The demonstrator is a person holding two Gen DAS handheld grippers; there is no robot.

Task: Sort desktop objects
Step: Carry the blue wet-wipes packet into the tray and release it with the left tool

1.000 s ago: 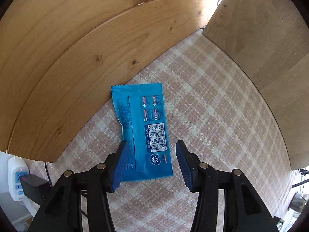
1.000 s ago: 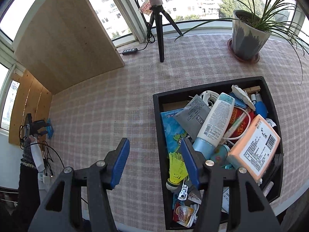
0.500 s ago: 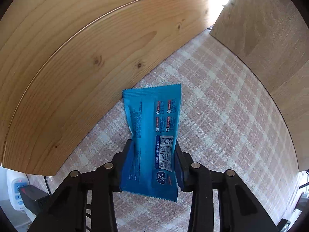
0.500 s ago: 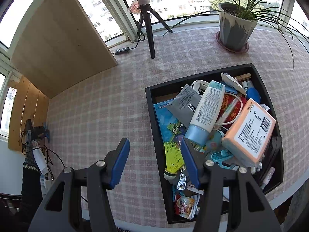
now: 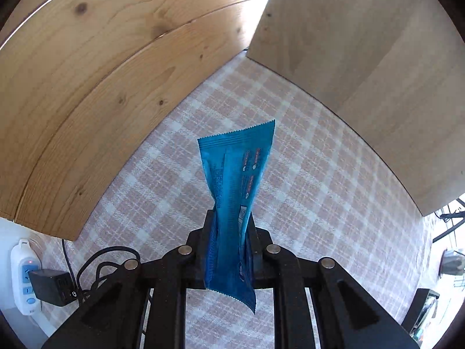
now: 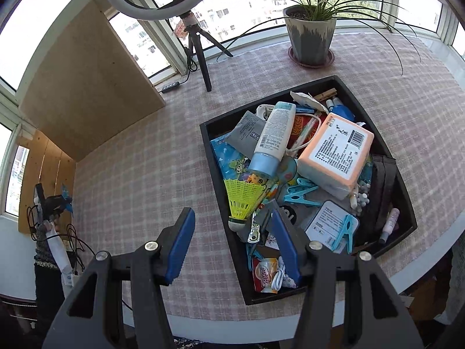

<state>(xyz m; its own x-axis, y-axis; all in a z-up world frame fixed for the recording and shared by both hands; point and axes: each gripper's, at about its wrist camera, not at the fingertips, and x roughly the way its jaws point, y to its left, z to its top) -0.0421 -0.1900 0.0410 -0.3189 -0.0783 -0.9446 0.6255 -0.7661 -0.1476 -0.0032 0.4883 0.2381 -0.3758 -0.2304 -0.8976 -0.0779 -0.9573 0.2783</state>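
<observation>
Clamping our left gripper (image 5: 229,229) (jaws just closing) on the crinkled blue foil packet (image 5: 237,180), lifted above the checked cloth (image 5: 162,192); right gripper (image 6: 232,238) gapes empty, black tray (image 6: 221,180) at 2 o'clock.

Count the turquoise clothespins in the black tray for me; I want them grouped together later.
2 clearly visible in the tray: one clothespin below the orange pack, another clipped on a white card. More may be buried under the clutter.
</observation>
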